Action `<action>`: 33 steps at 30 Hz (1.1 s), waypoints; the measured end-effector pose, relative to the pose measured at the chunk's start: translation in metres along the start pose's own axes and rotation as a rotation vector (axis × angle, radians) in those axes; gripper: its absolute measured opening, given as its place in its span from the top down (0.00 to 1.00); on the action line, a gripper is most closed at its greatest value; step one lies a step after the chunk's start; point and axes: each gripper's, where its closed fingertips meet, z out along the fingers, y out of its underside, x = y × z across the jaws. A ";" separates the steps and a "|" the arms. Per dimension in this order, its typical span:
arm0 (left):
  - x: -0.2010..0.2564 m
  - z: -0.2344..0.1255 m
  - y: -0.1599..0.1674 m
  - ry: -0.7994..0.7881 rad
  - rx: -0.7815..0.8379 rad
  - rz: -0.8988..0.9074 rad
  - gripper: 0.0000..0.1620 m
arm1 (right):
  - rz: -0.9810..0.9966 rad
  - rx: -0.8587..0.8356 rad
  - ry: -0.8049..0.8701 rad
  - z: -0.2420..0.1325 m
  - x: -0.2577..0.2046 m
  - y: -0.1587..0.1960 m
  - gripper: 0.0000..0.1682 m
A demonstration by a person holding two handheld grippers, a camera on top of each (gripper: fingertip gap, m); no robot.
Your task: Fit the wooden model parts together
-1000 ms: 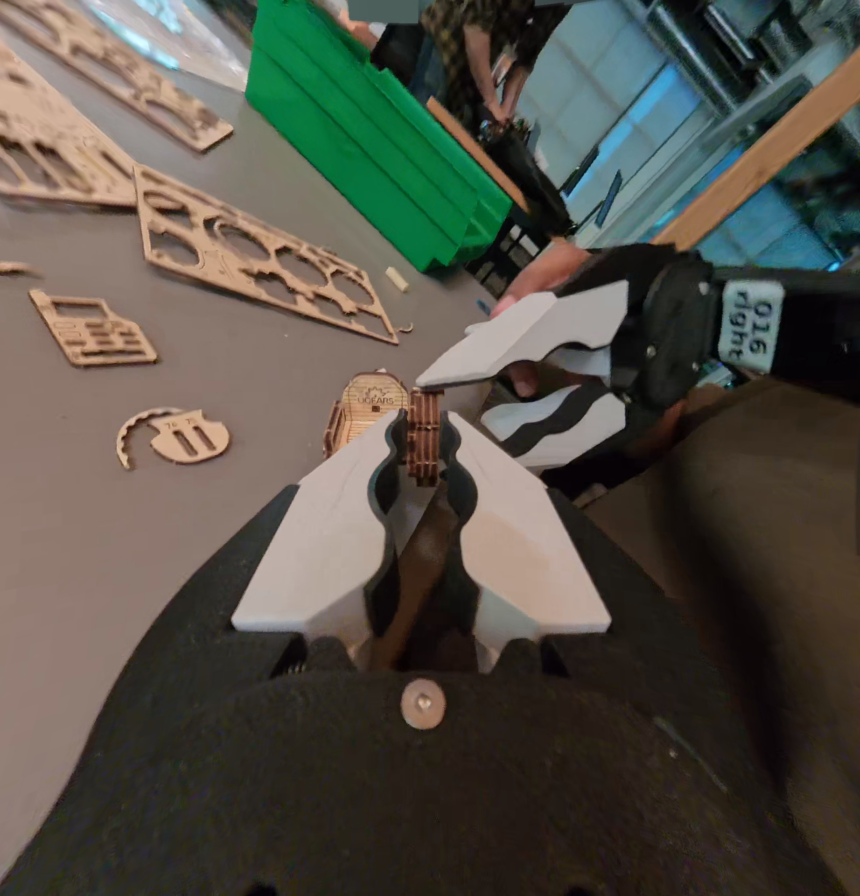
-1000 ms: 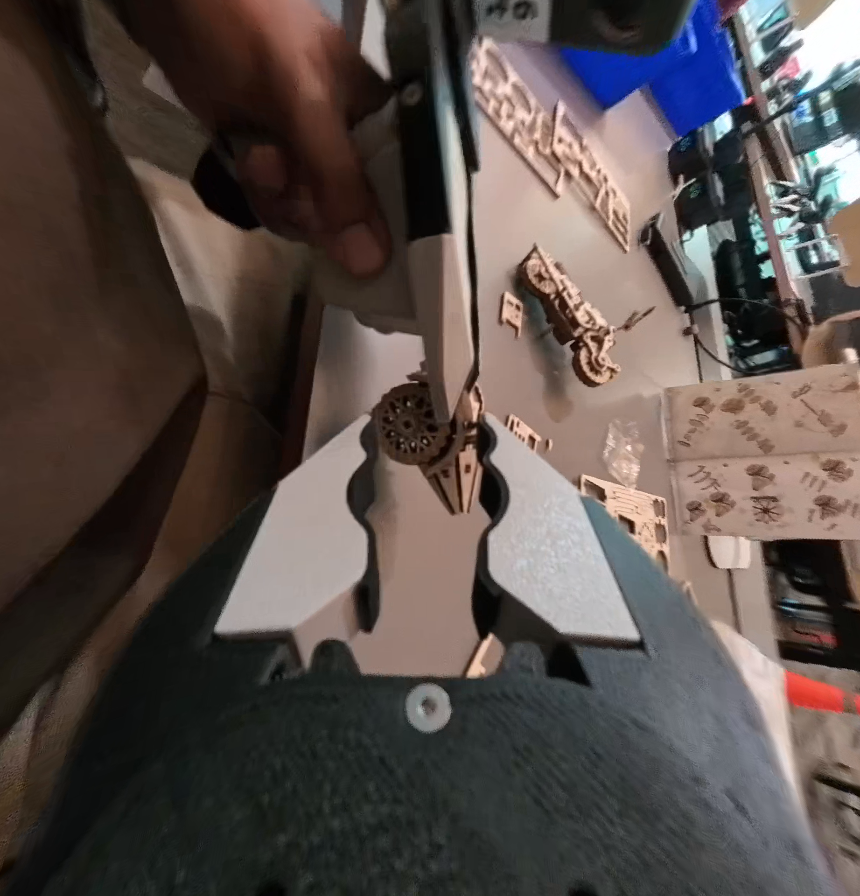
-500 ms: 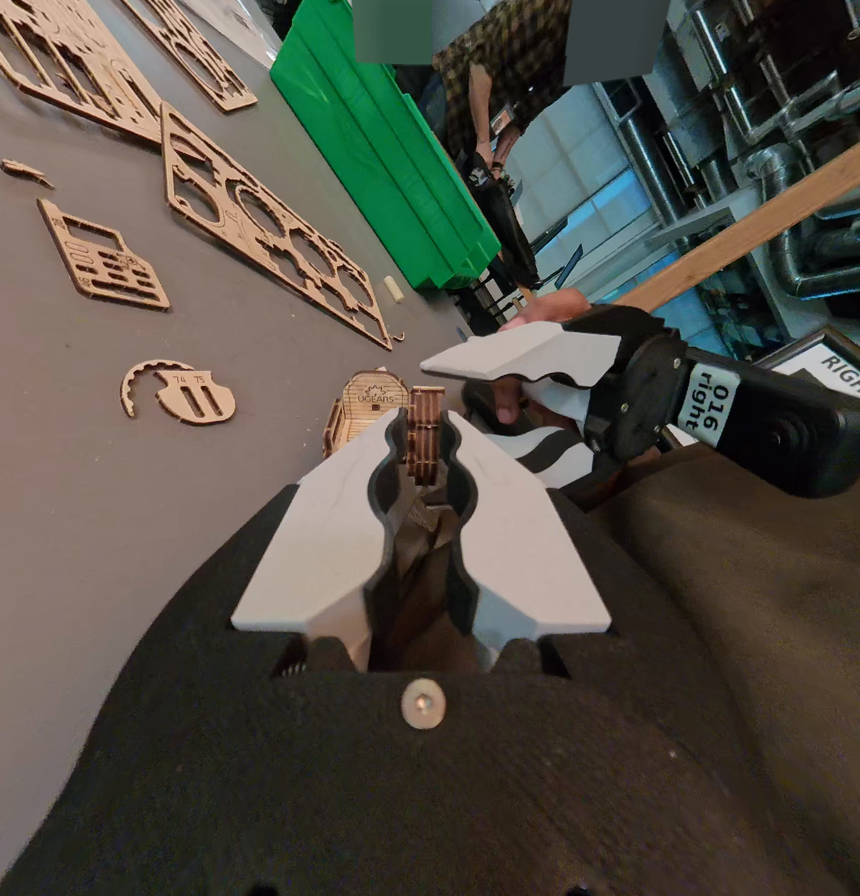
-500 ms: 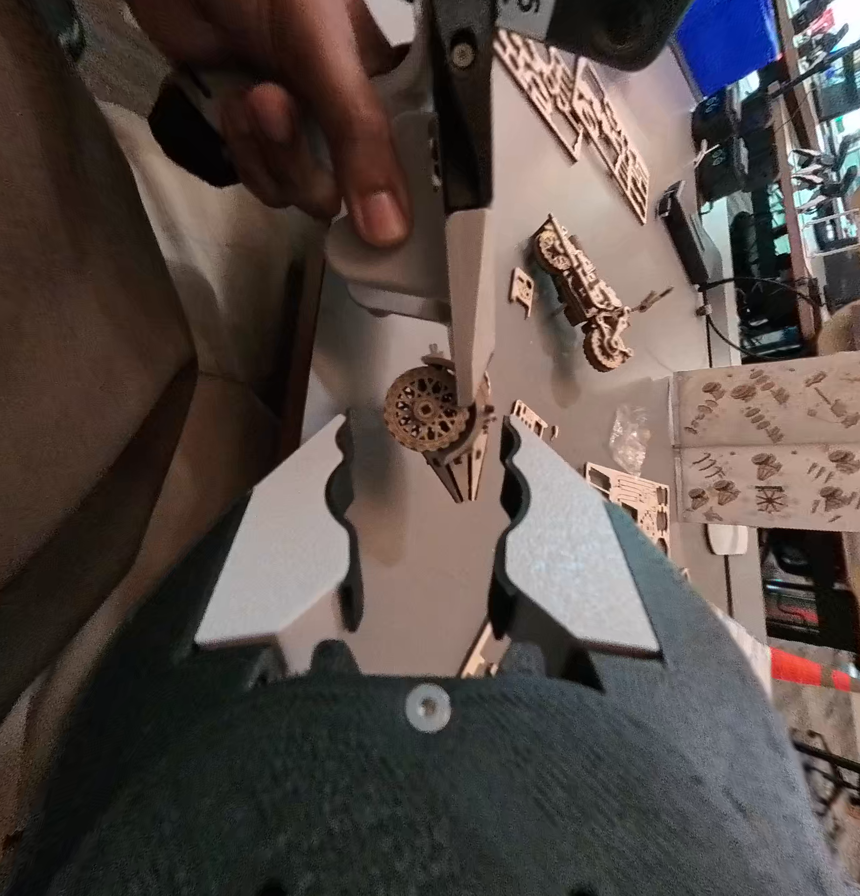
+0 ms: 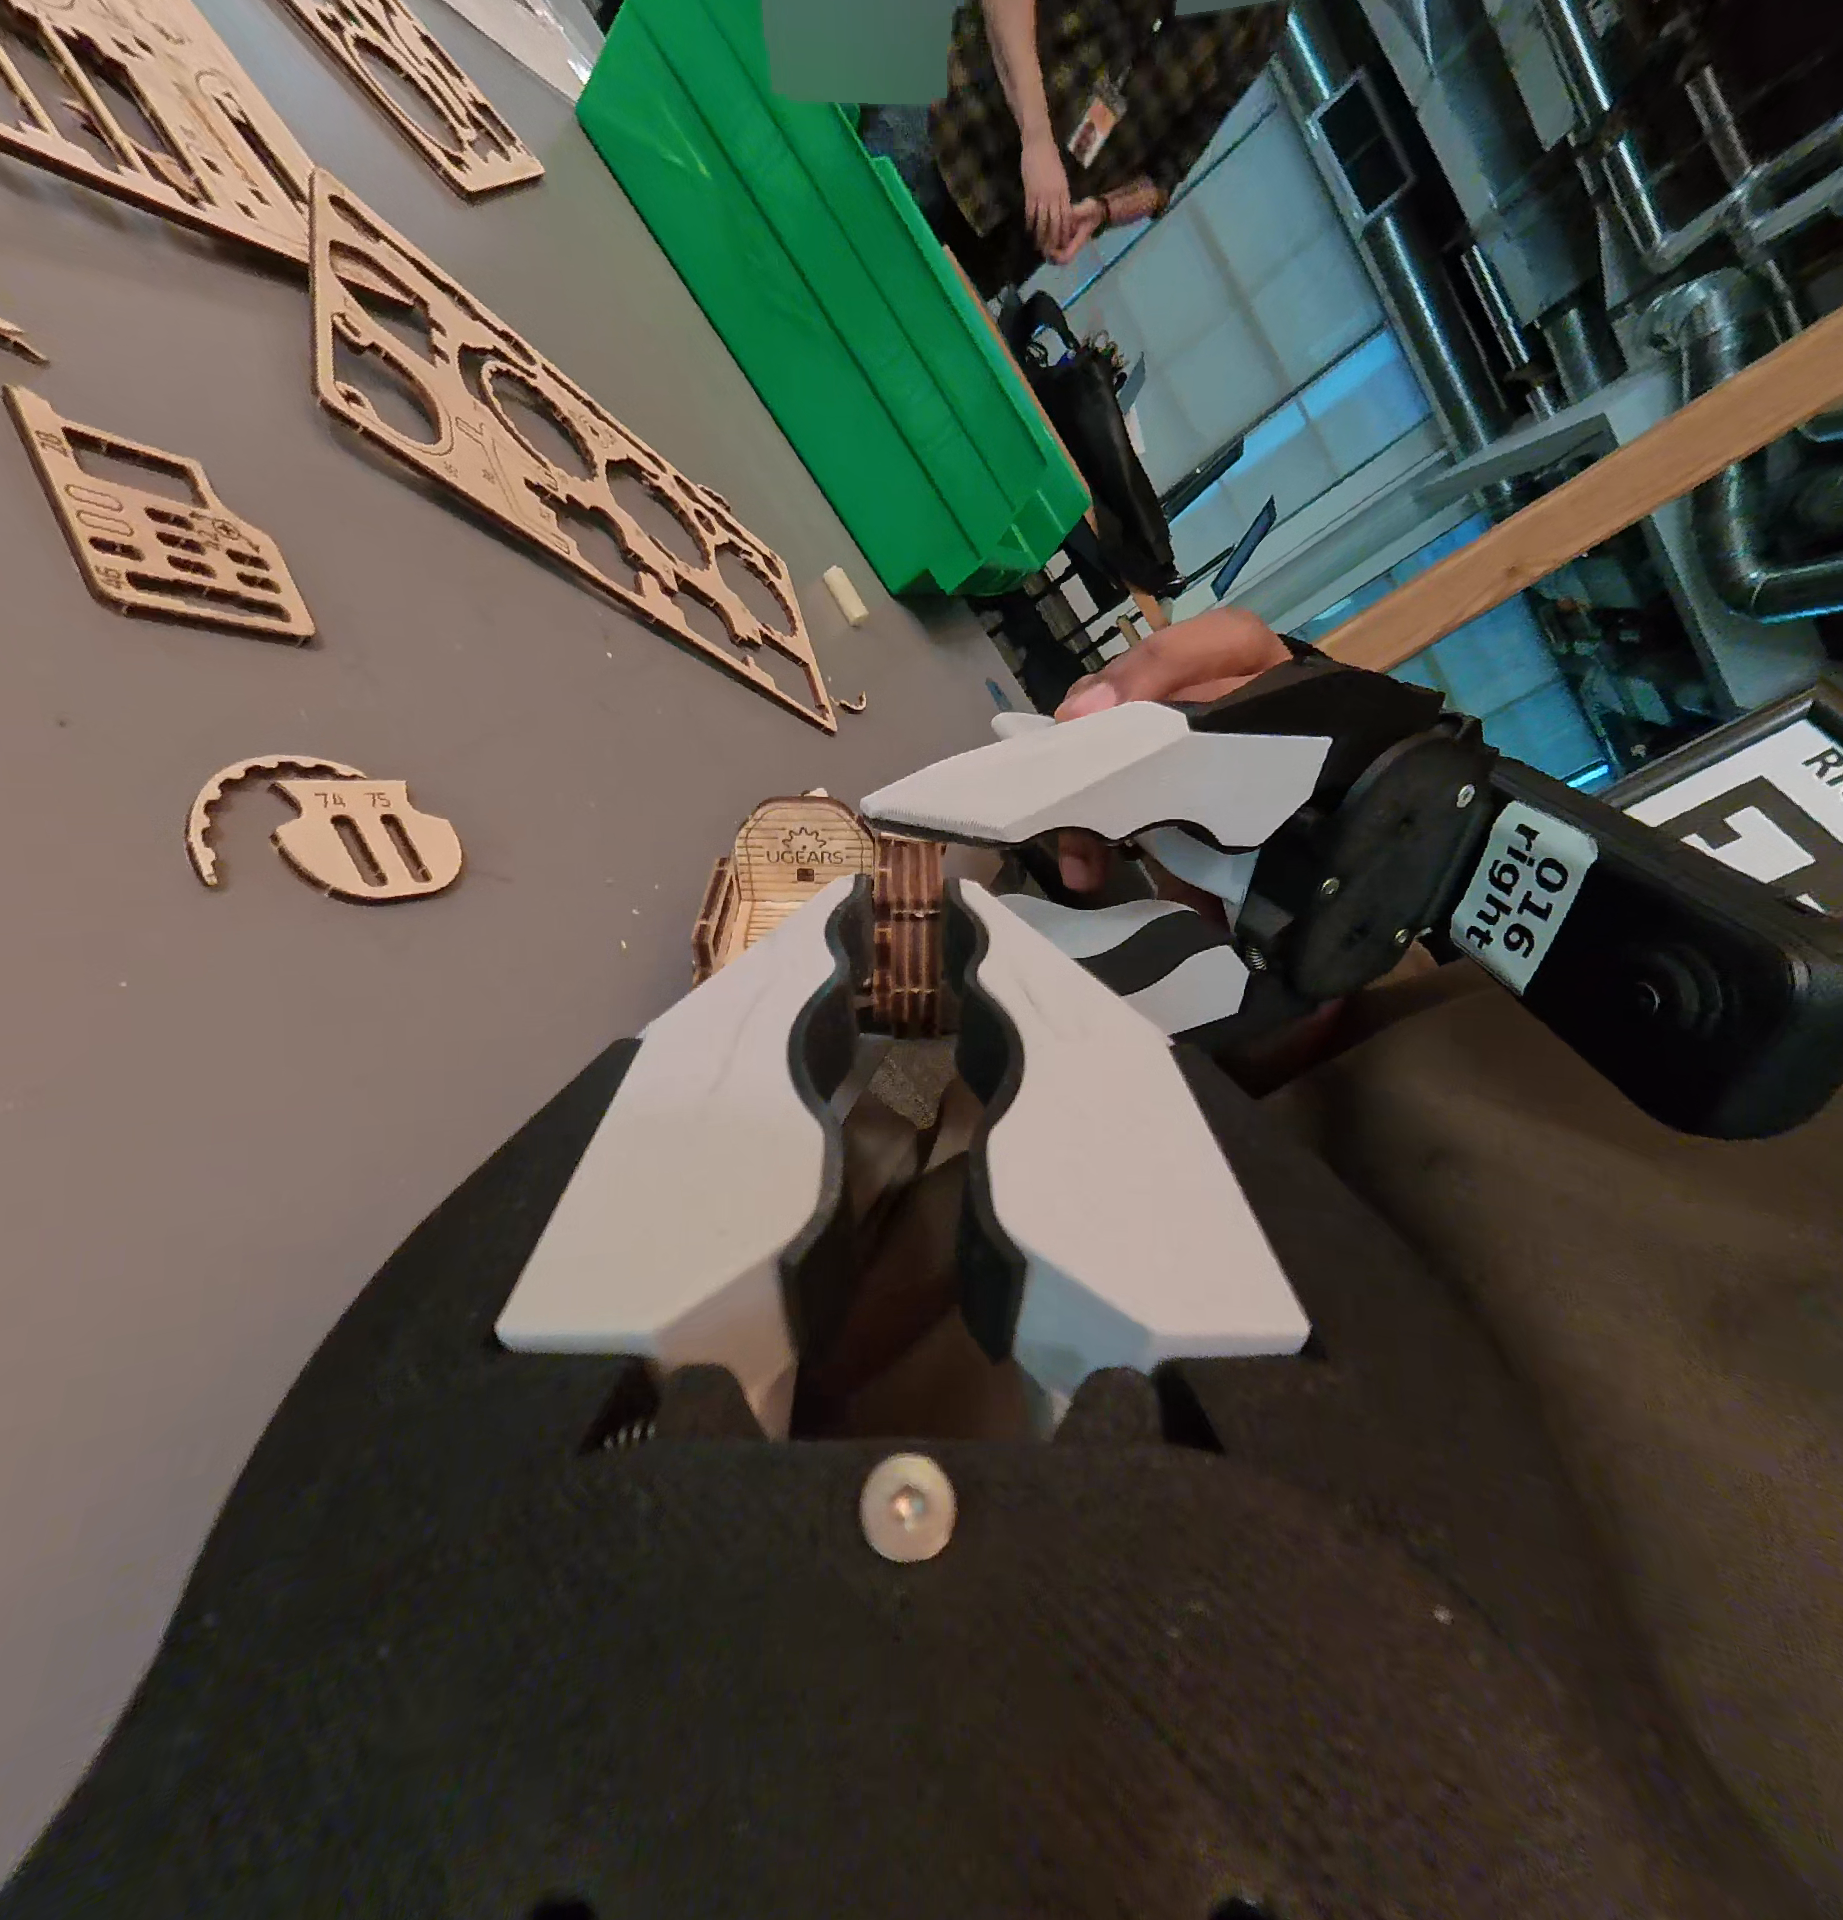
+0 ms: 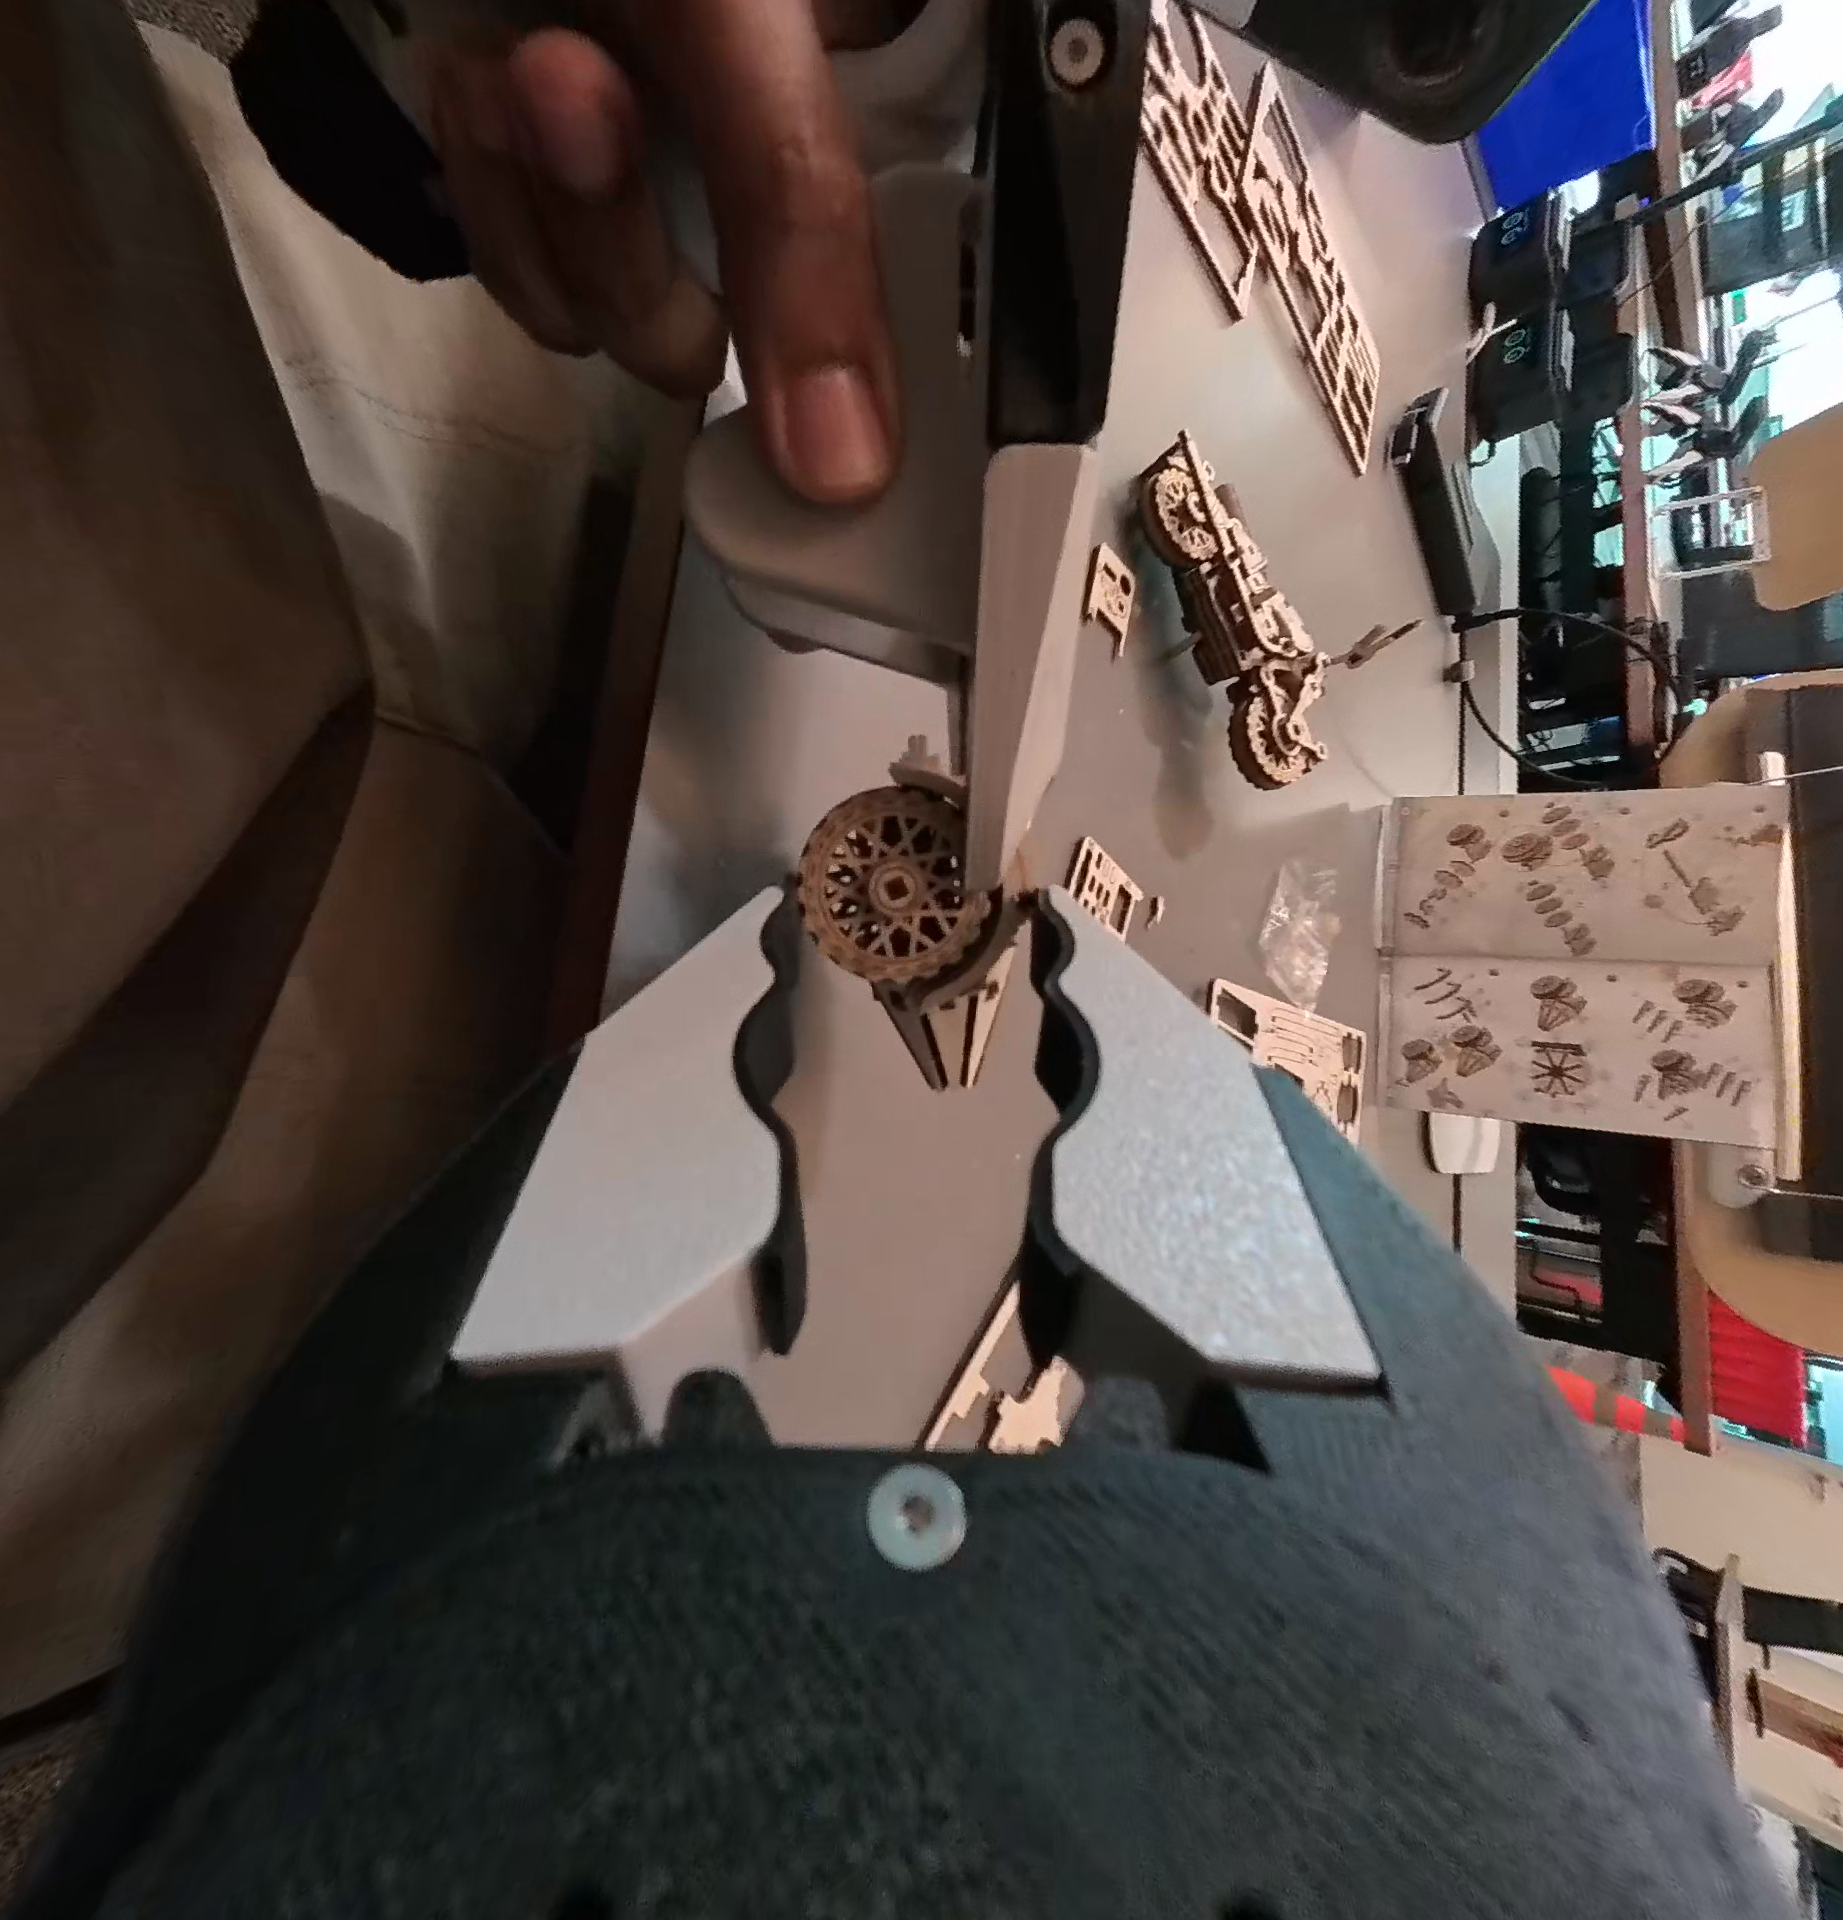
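My left gripper (image 5: 904,906) is shut on a small wooden assembly: a brown spoked wheel (image 5: 906,961) joined to a pale fender-like part (image 5: 803,883). It holds it just above the grey table (image 5: 429,1039). In the right wrist view the wheel (image 6: 886,904) and its pointed pale part (image 6: 958,1029) hang from the left gripper's finger (image 6: 1021,675). My right gripper (image 6: 912,904) is open, its fingertips on either side of the wheel. In the left wrist view the right gripper (image 5: 948,862) comes in from the right, with its upper finger (image 5: 1093,779) over the assembly.
Punched-out wooden sheets (image 5: 543,447) and small offcuts (image 5: 158,530) lie on the table's far side by a green bin (image 5: 823,312). A built wooden motorcycle (image 6: 1229,613), an instruction sheet (image 6: 1582,956) and a plastic bag (image 6: 1296,925) lie beyond. A person stands behind (image 5: 1042,135). The grippers are tip to tip, or close to it. The built wooden motorcycle (image 6: 1229,613) is about 20 cm from both grippers' fingertips.
The right gripper opened wider, then moved forward so its tips now flank the wheel. The left gripper kept its hold and tilted a little.
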 end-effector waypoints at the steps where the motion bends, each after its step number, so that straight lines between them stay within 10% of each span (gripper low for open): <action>1: 0.000 0.000 0.000 0.005 0.002 -0.001 0.94 | 0.006 0.005 -0.001 0.000 0.000 0.000 0.74; 26: 0.011 -0.005 -0.004 -0.036 0.010 0.228 0.94 | 0.173 0.129 0.027 -0.028 0.024 -0.004 0.67; 33: 0.020 -0.007 0.002 -0.088 -0.055 0.651 0.94 | 0.443 0.298 -0.124 -0.038 0.024 -0.007 0.74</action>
